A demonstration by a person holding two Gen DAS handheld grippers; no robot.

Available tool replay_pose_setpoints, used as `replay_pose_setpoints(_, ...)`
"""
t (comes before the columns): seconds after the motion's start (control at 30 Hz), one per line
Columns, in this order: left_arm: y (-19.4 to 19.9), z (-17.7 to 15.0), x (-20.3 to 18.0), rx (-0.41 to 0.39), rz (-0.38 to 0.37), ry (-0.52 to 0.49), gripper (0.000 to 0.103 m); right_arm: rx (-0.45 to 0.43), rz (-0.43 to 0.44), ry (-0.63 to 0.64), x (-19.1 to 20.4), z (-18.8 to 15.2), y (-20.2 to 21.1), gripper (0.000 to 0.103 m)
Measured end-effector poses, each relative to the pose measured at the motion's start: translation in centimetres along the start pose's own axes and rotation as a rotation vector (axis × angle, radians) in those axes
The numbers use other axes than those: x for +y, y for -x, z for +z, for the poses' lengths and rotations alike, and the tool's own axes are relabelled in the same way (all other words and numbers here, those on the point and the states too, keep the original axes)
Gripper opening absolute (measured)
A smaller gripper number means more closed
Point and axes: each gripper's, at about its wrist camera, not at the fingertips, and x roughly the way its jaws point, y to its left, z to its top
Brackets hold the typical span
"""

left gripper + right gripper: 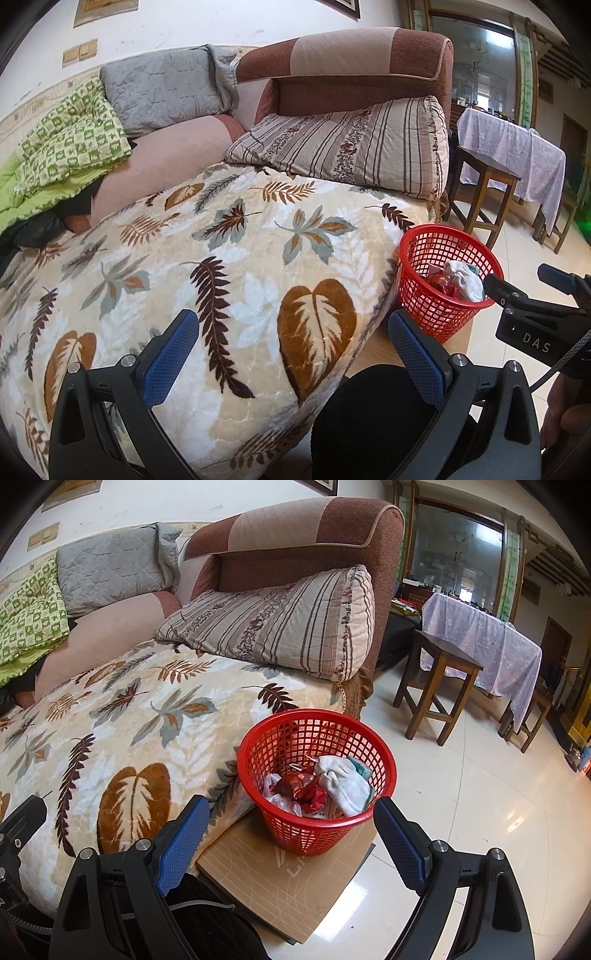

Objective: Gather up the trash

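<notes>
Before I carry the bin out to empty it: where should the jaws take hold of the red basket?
Grip the red basket by its rolled top rim at the near side, coming from above with one jaw inside and one outside. The mesh wall tapers downward, so a side pinch would likely slip, and the near rim sits closest to the open right gripper.

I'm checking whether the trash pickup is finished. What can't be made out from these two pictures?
- Bottom of the red basket: right wrist view, covered by the white sock and red wrapper.
- Floor beside the sofa: left wrist view, hidden by the leaf blanket.
- Under the far table: both views, cloth hangs over it.
</notes>
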Motion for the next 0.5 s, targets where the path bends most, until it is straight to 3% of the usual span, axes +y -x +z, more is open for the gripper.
replay_pose_setpoints(0.5,-0.7,0.0,2.1,0.019,-0.009,0.03,0.102,0.016,0.009,0.021,0.7,0.7,-1.8,0.093)
